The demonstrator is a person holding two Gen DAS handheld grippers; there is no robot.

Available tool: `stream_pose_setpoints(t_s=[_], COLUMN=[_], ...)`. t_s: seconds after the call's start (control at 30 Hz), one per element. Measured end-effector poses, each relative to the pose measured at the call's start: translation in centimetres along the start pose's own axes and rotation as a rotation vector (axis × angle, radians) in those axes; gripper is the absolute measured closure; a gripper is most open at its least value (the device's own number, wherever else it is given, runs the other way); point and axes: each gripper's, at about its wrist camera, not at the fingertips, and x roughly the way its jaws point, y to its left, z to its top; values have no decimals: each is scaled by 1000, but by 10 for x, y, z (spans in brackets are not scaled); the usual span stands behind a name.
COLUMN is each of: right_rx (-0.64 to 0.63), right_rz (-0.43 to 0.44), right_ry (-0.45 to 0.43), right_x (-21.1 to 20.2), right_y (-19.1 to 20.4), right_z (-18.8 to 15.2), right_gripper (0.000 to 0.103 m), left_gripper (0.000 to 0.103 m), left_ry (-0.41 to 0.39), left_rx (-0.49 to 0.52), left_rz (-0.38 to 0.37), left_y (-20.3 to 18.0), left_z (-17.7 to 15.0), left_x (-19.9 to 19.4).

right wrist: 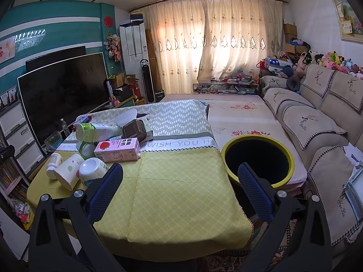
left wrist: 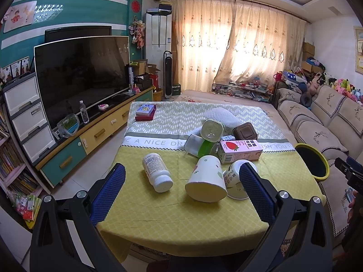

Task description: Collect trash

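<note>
left gripper (left wrist: 186,181) spread wide, empty, over paper cup (left wrist: 206,182); small cup (left wrist: 234,182) half hidden behind its finger. right gripper (right wrist: 180,181) wide too, covering part of bin (right wrist: 258,162) rim.

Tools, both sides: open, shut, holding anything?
Left tool: open, holding nothing.
Right tool: open, holding nothing.

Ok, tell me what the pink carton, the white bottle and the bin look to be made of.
Pink carton: coated paperboard by the look, with sharp folded edges and a printed, slightly glossy face.
White bottle: probably plastic, opaque and smooth with a paper label.
Bin: likely plastic, with a glossy yellow rim; the inside is too dark to judge.
</note>
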Motion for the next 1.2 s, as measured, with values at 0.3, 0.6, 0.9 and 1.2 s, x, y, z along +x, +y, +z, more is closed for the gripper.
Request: stream_pose_setpoints(t_s=[0.3, 0.6, 0.9, 1.2], right_rx=[2, 3, 4, 5], right_rz=[-2, -5, -8, -9], right_ry=[8, 12, 17, 21], right_x=[2, 3, 4, 5], right_y=[0, -1, -3, -3], right_z=[0, 0, 0, -1], right_gripper=[6, 6, 6, 6], left_gripper=[4, 4, 4, 4], left_ry=[9, 13, 18, 17], left_rx=[8, 5, 7, 6], left_rz=[-10, -10, -13, -10], left_y=[-4, -4, -7, -6], left_z=[0, -1, -3, -3], left_x=[6, 7, 10, 10])
